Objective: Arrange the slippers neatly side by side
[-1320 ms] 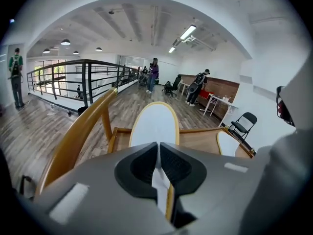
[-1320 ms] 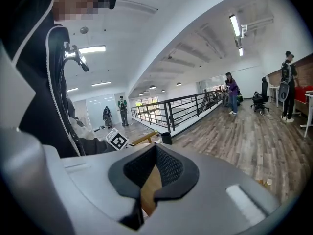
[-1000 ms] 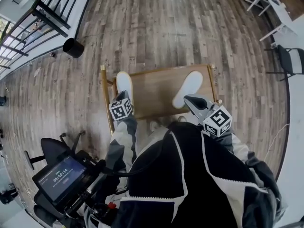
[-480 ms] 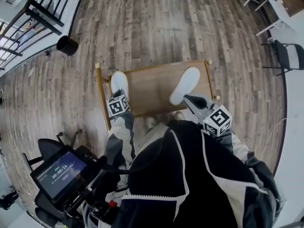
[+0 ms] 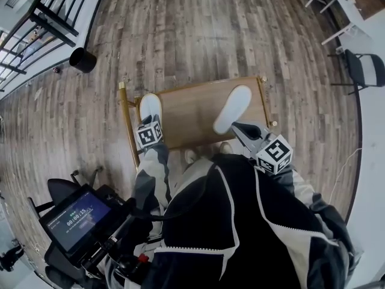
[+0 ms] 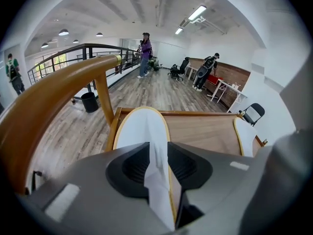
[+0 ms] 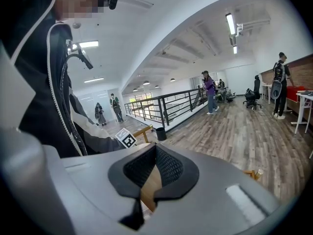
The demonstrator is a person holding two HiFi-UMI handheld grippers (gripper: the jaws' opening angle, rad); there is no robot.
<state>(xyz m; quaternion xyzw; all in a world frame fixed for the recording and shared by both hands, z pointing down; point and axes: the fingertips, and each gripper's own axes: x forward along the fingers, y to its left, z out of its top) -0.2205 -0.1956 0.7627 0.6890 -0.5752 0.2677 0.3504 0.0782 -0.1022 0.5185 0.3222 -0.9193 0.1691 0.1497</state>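
Observation:
Two white slippers lie on a low wooden rack (image 5: 192,104). The left slipper (image 5: 150,106) is at the rack's left end, the right slipper (image 5: 233,108) toward its right end, angled. My left gripper (image 5: 151,123) is at the left slipper's near end. In the left gripper view its jaws (image 6: 157,153) have just been opening, with the slipper's (image 6: 142,129) rear edge still between the pads. The other slipper (image 6: 244,136) shows at the right. My right gripper (image 5: 243,130) hovers near the right slipper's heel, shut and empty (image 7: 155,168).
A curved wooden rail (image 6: 58,89) of the rack rises at the left. A black bin (image 5: 82,59) stands on the plank floor beside a metal railing (image 5: 42,17). A chair (image 5: 367,71) stands at the right, a screen on a stand (image 5: 75,221) at lower left. People (image 6: 145,53) stand far off.
My left gripper has sunk a little toward the rack's left end with the slipper. The right gripper has stayed where it was.

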